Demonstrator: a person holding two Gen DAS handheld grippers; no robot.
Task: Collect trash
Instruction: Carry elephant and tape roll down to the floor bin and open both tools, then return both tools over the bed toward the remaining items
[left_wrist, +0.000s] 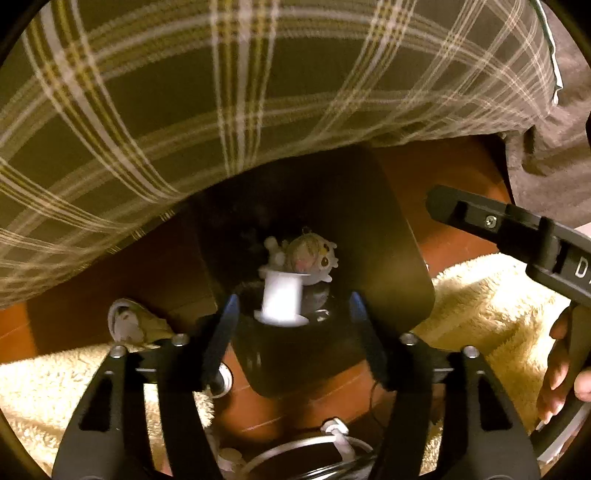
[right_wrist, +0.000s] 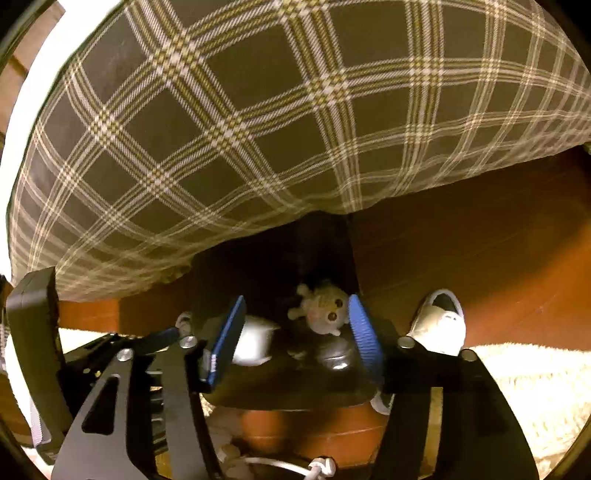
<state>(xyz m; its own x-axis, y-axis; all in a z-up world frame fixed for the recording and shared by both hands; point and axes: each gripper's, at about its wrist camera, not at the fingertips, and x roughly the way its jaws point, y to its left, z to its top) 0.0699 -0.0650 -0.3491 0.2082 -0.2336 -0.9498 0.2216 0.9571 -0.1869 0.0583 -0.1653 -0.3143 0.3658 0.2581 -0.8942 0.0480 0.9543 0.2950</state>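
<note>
Black bin (left_wrist: 388, 258) on floor, below plaid blanket (left_wrist: 184, 110). Left of bin: small shoe (left_wrist: 129, 325). Left gripper (left_wrist: 291, 306) spread above bin opening; white spool (left_wrist: 280, 295), probably trash, between its fingers, blurred, not pinched. Plush toy (left_wrist: 314, 258) inside bin. Right gripper (right_wrist: 295, 321) spread, empty, over bin.

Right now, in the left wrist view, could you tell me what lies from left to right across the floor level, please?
Small crumpled item with a white ring → white cup between the open left gripper fingers → small plush toy just beyond it → cream shaggy rug → right gripper.
</note>
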